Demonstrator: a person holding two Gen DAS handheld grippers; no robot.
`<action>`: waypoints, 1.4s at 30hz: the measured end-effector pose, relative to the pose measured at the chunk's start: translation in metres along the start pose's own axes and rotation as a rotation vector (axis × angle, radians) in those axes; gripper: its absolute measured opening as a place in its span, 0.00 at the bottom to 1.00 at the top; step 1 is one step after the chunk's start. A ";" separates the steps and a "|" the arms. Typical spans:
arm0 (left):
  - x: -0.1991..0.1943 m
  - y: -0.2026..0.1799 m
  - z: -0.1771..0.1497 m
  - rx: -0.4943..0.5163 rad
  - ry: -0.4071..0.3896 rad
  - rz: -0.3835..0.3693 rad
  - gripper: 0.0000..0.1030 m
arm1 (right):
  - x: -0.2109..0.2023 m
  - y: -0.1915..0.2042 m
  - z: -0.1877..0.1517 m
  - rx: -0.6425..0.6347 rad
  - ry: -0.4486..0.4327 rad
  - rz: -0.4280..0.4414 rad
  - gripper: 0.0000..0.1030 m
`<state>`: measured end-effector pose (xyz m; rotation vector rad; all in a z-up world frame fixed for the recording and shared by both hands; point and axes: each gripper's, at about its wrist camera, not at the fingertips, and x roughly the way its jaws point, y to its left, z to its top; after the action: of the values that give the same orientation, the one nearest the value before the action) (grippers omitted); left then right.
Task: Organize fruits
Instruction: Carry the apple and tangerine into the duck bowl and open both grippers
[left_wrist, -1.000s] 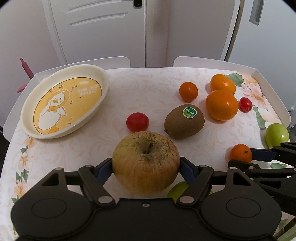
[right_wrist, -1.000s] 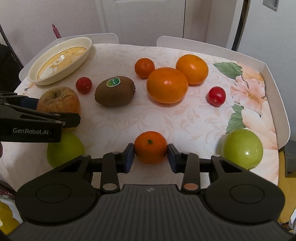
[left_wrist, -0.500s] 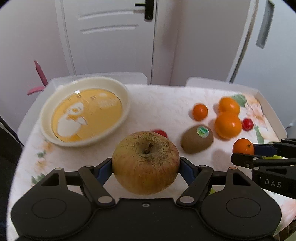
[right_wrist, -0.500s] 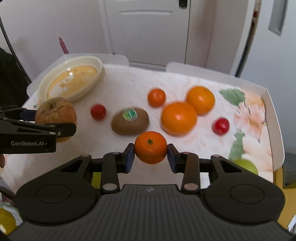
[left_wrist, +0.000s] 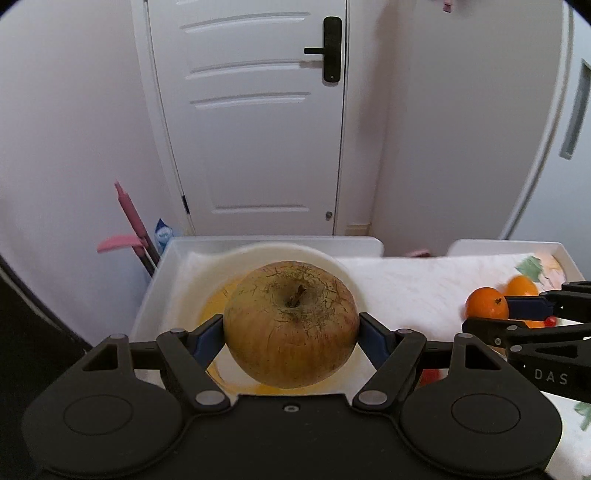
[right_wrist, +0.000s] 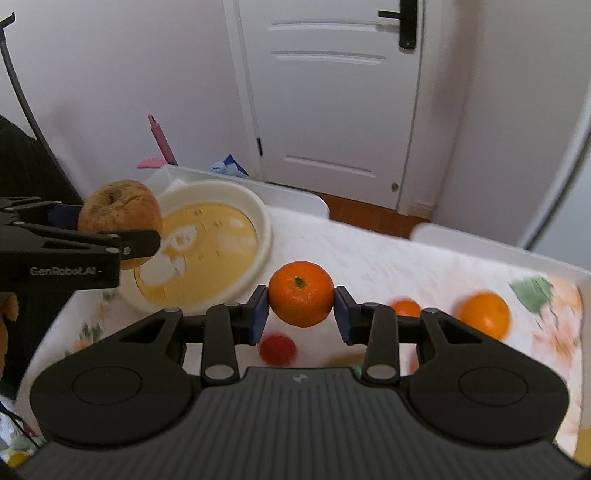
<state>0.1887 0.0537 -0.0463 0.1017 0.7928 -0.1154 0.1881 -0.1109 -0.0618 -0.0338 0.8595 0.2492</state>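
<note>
Two fruits held aloft over the bench (right_wrist: 369, 258).
Wrinkled yellow-brown apple (left_wrist: 291, 323) is pinched in the left claw (left_wrist: 291, 334), frame centre, above the cream oval dish (right_wrist: 255, 210); small orange mandarin (right_wrist: 301, 293) is clamped by the right claw (right_wrist: 301, 314).

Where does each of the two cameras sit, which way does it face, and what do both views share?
Left wrist: rides the left hand-held gripper, facing its russet apple above the bowl toward the door; the right hand-held gripper enters at right.
Right wrist: rides the right hand-held gripper, facing its mandarin above the table; the left gripper enters at left.
Shared: apple, mandarin, bowl, door.
</note>
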 end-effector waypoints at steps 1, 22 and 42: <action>0.006 0.004 0.004 0.007 0.000 -0.001 0.77 | 0.006 0.004 0.006 0.000 -0.001 0.004 0.51; 0.128 0.033 0.021 0.162 0.083 -0.066 0.77 | 0.087 0.014 0.041 0.052 0.062 -0.040 0.51; 0.078 0.063 0.024 0.074 0.070 -0.013 0.97 | 0.108 0.049 0.044 -0.182 0.078 0.072 0.51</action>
<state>0.2686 0.1074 -0.0822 0.1712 0.8591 -0.1542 0.2772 -0.0361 -0.1103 -0.1840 0.9149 0.3954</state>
